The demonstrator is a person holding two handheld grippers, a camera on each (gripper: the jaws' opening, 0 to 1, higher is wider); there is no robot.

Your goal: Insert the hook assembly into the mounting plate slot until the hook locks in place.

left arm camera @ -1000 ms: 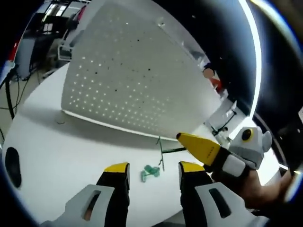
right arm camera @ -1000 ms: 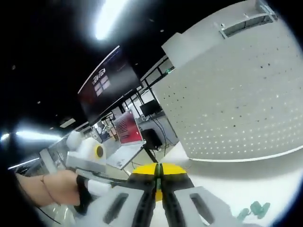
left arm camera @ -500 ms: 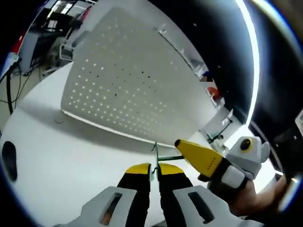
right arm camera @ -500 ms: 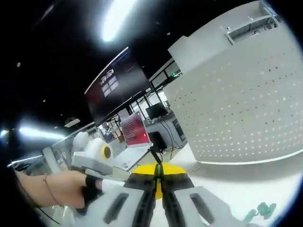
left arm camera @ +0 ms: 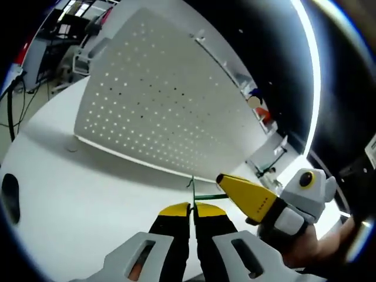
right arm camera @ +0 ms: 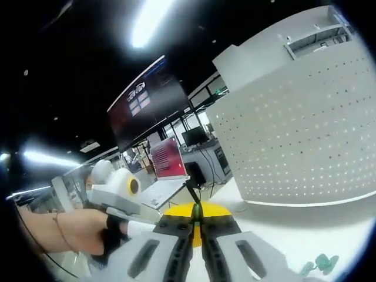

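Observation:
The white pegboard mounting plate (left arm camera: 158, 106) stands upright on the white table (left arm camera: 70, 188), beyond both grippers. My left gripper (left arm camera: 190, 207) is shut on a thin wire hook (left arm camera: 191, 187) whose tip pokes up between the yellow jaw tips. The hook's green rod (left arm camera: 207, 197) runs right to my right gripper (left arm camera: 244, 194), which comes in from the right. In the right gripper view, my right gripper (right arm camera: 197, 208) is shut on the same hook (right arm camera: 192, 195), the pegboard (right arm camera: 294, 129) is on the right, and a hand holds the left gripper (right arm camera: 114, 191) at left.
Teal plastic pieces (right arm camera: 318, 264) lie on the table at the lower right of the right gripper view. A laptop with a red screen (right arm camera: 167, 161) and desks stand behind. Cables (left arm camera: 12, 111) hang past the table's left edge.
My left gripper went from open to shut on the wire hook beside the right gripper. The teal pieces dropped out of the left gripper view as that camera moved closer.

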